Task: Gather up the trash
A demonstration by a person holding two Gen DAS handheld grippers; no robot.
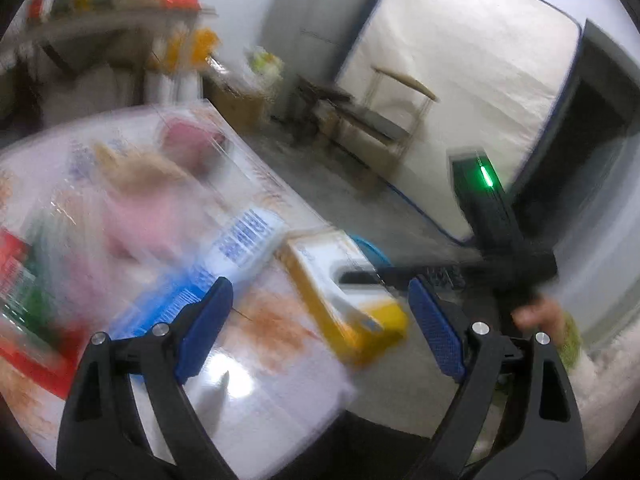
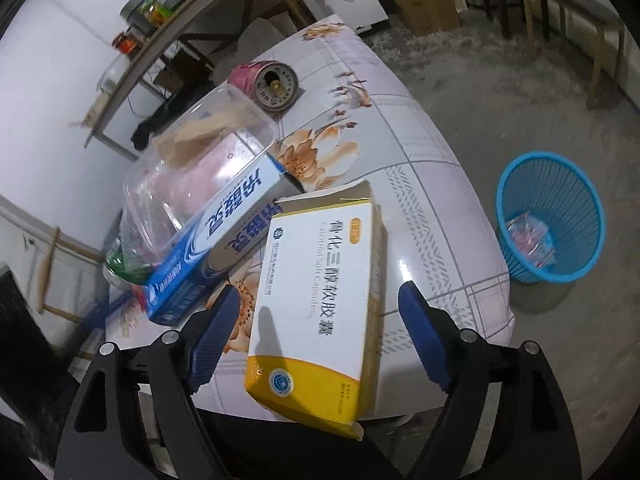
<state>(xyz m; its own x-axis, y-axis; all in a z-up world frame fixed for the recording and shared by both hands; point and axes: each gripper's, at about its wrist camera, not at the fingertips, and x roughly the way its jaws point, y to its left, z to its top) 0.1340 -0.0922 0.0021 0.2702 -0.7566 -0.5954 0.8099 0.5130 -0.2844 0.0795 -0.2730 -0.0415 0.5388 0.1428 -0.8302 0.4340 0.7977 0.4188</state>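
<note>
A yellow and white medicine box (image 2: 320,280) lies flat on the flowered table (image 2: 420,152), one flap open at its far end. My right gripper (image 2: 320,292) is open and straddles the box, with a gap between each blue pad and its sides. A blue toothpaste box (image 2: 224,236) leans on a clear plastic container (image 2: 200,152) just to the left. My left gripper (image 1: 320,292) is open and empty above the table edge, in a blurred view, near the same medicine box (image 1: 340,300). A blue wastebasket (image 2: 552,220) stands on the floor to the right, with some wrappers inside.
A pink can (image 2: 268,84) lies on its side further back on the table. A green bottle (image 2: 120,264) sits under the clear container. Behind stand a cluttered shelf (image 2: 160,40), cardboard boxes (image 2: 428,4) and wooden chairs (image 2: 560,20). A person's hand (image 1: 536,316) grips the black tool.
</note>
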